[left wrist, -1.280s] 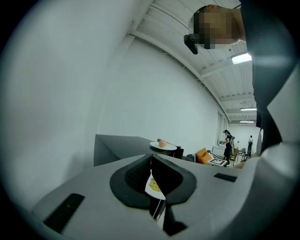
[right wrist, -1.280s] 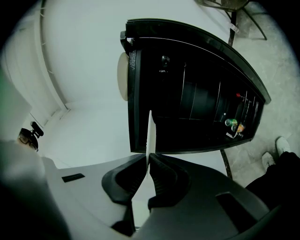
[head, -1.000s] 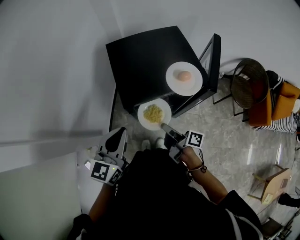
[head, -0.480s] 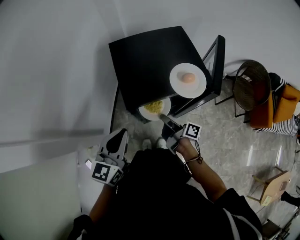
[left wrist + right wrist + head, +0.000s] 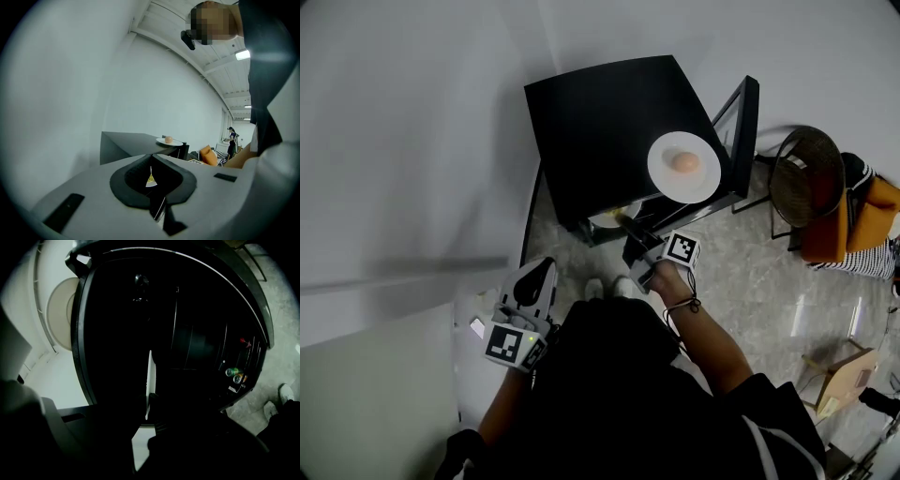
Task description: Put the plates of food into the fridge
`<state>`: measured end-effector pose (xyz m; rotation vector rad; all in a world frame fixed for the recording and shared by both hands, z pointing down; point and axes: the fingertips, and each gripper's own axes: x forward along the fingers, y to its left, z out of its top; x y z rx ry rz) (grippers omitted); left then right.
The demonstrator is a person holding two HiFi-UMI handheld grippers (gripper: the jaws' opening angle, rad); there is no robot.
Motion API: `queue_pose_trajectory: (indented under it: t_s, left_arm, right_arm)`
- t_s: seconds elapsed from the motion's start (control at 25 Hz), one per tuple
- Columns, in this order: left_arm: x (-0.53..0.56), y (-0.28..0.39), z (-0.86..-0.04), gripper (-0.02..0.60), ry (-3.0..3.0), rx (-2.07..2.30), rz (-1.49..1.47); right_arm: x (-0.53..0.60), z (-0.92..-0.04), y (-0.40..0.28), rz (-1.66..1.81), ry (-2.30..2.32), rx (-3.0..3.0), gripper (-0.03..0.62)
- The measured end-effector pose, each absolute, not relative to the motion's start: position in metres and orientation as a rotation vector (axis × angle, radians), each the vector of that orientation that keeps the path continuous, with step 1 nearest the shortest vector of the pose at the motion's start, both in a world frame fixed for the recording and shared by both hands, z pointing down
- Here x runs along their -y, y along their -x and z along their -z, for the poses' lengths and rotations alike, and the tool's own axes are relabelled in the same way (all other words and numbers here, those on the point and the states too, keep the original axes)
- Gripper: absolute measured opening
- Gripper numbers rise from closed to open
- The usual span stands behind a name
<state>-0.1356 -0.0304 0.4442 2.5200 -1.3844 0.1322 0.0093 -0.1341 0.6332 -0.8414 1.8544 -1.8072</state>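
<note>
A black mini fridge (image 5: 605, 122) stands below me with its door (image 5: 741, 117) swung open to the right. On its top rests a white plate with a round peach-coloured food (image 5: 682, 164), also seen in the left gripper view as the plate (image 5: 168, 140). My right gripper (image 5: 630, 228) is shut on the rim of a white plate of yellow food (image 5: 617, 216), which is mostly hidden under the fridge's top. In the right gripper view that plate (image 5: 149, 373) shows edge-on inside the dark fridge, clamped by the right gripper (image 5: 147, 404). My left gripper (image 5: 532, 278) hangs shut and empty at the lower left.
Cans (image 5: 233, 375) sit in the fridge door's shelf. A round wicker chair (image 5: 806, 173) and an orange seat (image 5: 862, 220) stand to the right of the fridge. A white wall (image 5: 412, 141) runs along the left. The person's shoe (image 5: 283, 392) is on the tiled floor.
The right gripper has carried the plate of yellow food forward and down, from in front of the fridge to under its top; only a sliver shows now. The left gripper stayed put.
</note>
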Motion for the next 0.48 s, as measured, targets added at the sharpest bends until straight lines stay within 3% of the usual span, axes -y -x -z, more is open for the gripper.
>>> queue_pose_trajectory:
  t_s: [0.48]
  left_arm:
    - [0.040,0.144,-0.449,0.028,-2.468,1.394,-0.094]
  right_arm:
    - [0.163,-0.652,0.001,1.838,0.874,-1.824,0.040]
